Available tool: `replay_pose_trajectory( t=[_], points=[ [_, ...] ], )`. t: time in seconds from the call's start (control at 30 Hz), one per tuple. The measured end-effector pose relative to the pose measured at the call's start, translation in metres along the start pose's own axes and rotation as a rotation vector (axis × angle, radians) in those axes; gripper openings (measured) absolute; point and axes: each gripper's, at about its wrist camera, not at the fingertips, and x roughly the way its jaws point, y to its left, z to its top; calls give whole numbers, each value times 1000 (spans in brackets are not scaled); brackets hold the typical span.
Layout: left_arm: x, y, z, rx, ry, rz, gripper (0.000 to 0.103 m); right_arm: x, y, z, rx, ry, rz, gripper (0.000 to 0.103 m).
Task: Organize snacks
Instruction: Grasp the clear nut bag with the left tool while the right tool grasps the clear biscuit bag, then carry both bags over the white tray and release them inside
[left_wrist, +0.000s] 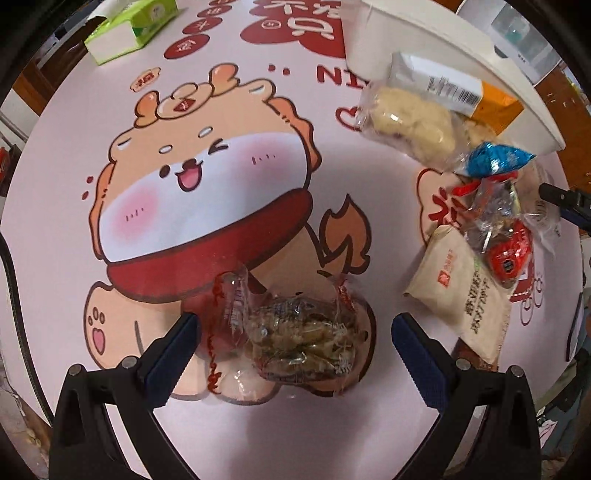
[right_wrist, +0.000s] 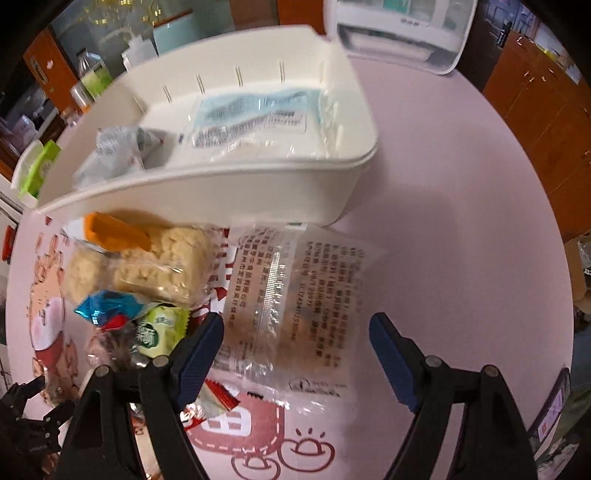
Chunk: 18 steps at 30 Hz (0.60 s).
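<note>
Snacks crowd the white bin as your wide-open, empty left claw and right claw straddle separate clear packets for pickup.

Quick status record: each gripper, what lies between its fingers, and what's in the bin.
left gripper: open, either side of a clear packet of brownish snacks on the table
right gripper: open, over a clear flat packet with printed text
white plastic bin: holds a pale blue packet and a grey wrapper
</note>
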Motion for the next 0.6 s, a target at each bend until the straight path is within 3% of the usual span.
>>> replay_pose_trajectory(
  t=[0.2,0.3,0.37,0.47,0.6],
  points=[
    [12,-7,-2,36,4,73,100,18,5,-1,-7,19,-29,83],
    [9,-13,-2,41,-12,82,88,18,6,-3,-11,3,-41,82],
    [3,-15,-1,27,-26,76,67,17,7,-5,-12,-7,-42,76],
    [-2,-18,1,3,-29,72,58,13,11,-10,-31,-25,-54,71],
    [-5,-28,0,9,-32,101,54,6,9,-16,-27,-27,-42,67]
  ],
)
